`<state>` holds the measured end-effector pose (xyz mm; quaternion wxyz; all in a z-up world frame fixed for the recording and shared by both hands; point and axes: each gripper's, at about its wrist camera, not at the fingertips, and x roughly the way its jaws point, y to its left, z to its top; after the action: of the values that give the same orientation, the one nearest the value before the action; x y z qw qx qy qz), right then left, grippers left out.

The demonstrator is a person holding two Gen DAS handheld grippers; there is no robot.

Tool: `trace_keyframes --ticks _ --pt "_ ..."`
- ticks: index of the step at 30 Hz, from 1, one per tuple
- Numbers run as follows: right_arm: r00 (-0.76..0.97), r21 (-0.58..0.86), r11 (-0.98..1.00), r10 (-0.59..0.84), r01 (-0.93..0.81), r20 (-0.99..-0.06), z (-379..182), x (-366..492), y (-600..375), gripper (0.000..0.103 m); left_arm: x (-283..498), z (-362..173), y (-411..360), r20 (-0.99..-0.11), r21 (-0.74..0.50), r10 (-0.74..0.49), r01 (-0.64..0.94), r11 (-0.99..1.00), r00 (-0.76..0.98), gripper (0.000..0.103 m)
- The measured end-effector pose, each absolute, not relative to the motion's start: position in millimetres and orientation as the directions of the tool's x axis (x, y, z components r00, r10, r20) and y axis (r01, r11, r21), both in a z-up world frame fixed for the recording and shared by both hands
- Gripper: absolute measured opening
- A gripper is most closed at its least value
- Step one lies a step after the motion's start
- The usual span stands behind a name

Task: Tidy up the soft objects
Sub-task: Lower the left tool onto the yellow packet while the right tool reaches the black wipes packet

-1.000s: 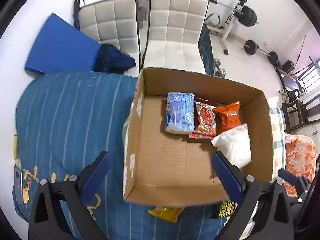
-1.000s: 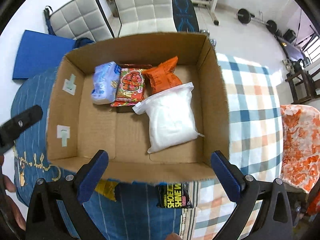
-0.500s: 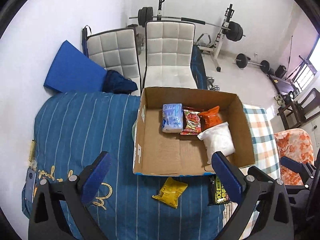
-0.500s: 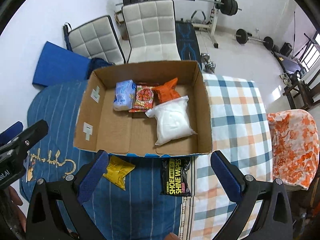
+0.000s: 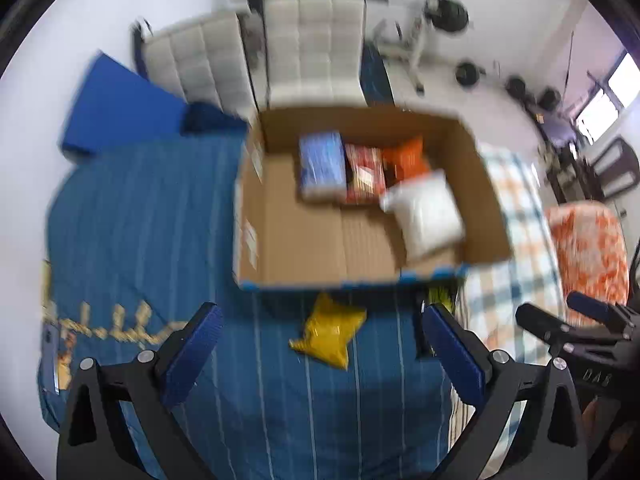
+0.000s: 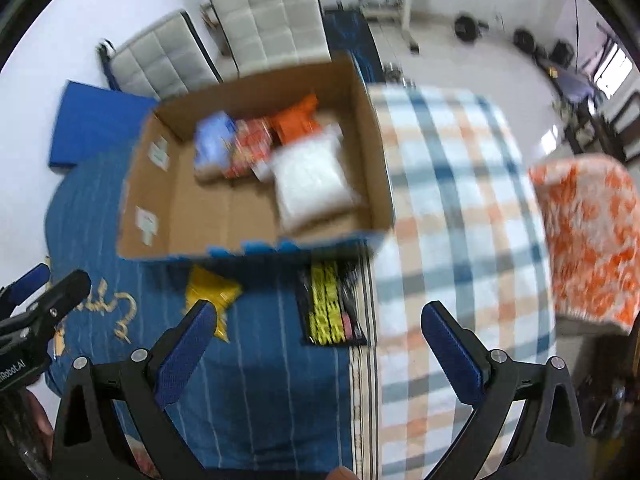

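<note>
- Gym gear and two white padded chairs line the back of the room; in front of them lies a bed with a blue striped cover on one side and a checked blanket on the other.
- On the bed sits an open cardboard box holding four soft packs: a pale blue pack, a red pack, an orange pack and a white pouch.
- Two things lie outside it, near its front wall: a yellow packet on the blue cover and a black packet with yellow lettering, beside the checked blanket.
- My left tool hangs above the yellow packet, blue pads wide apart and empty.
- My right tool hangs over the black packet, also spread wide and holding nothing.
- I judge the job well along, with these last two packets to collect.
- Next I must lower each tool until its pads straddle its packet, pinch the crinkly wrapper and lift clear of the box wall; both views are blurred, so I should steady myself first.
</note>
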<state>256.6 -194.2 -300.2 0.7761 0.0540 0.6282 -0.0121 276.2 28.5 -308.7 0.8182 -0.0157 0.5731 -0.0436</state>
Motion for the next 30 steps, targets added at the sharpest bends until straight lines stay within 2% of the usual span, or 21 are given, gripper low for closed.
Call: trace_keyframes --ticks 6,12,15,17,18,20,22,23,24,26,30 --pt "0.072 0.082 0.986 0.073 0.147 -0.995 -383 255 -214 0.103 281 -400 21 -0.984 -0.104 -0.111 0.052 0.993 0.141 0.103" --pt "-0.026 0.077 0.980 0.083 0.186 -0.996 -452 258 -218 0.103 285 -471 11 -0.996 -0.094 -0.094 0.050 0.994 -0.001 0.103" --pt "-0.057 0.065 0.979 0.077 0.194 -0.995 -476 259 -218 0.099 288 -493 9 -0.996 -0.086 -0.084 0.047 0.995 -0.034 0.103" --pt "-0.064 0.060 0.977 0.074 0.204 -0.995 -490 260 -218 0.094 291 -506 8 -0.996 -0.078 -0.076 0.038 0.996 -0.051 0.102" --pt "-0.069 0.061 0.976 0.077 0.208 -0.995 -494 260 -217 0.093 293 -511 9 -0.995 -0.087 -0.085 0.029 0.996 -0.056 0.090" --pt "-0.072 0.078 0.972 0.096 0.220 -0.993 -503 259 -217 0.087 294 -518 10 -0.995 -0.085 -0.084 0.018 0.996 -0.063 0.076" --pt "-0.077 0.089 0.971 0.108 0.222 -0.991 -508 258 -215 0.082 294 -524 11 -0.991 -0.112 -0.112 0.005 0.994 -0.075 0.068" --pt "-0.077 0.097 0.970 0.117 0.225 -0.990 -509 257 -215 0.078 291 -524 11 -0.990 -0.115 -0.115 -0.004 0.993 -0.077 0.057" --pt "-0.077 0.107 0.967 0.128 0.232 -0.989 -510 255 -215 0.076 289 -524 9 -0.991 -0.110 -0.110 -0.001 0.994 -0.076 0.054" --pt "-0.088 0.106 0.967 0.129 0.233 -0.988 -511 251 -213 0.069 281 -525 5 -0.994 -0.077 -0.076 0.010 0.997 -0.085 0.053" --pt "-0.106 0.103 0.972 0.128 0.214 -0.986 -508 239 -210 0.056 257 -524 6 -0.991 -0.087 -0.088 -0.018 0.996 -0.097 0.053"
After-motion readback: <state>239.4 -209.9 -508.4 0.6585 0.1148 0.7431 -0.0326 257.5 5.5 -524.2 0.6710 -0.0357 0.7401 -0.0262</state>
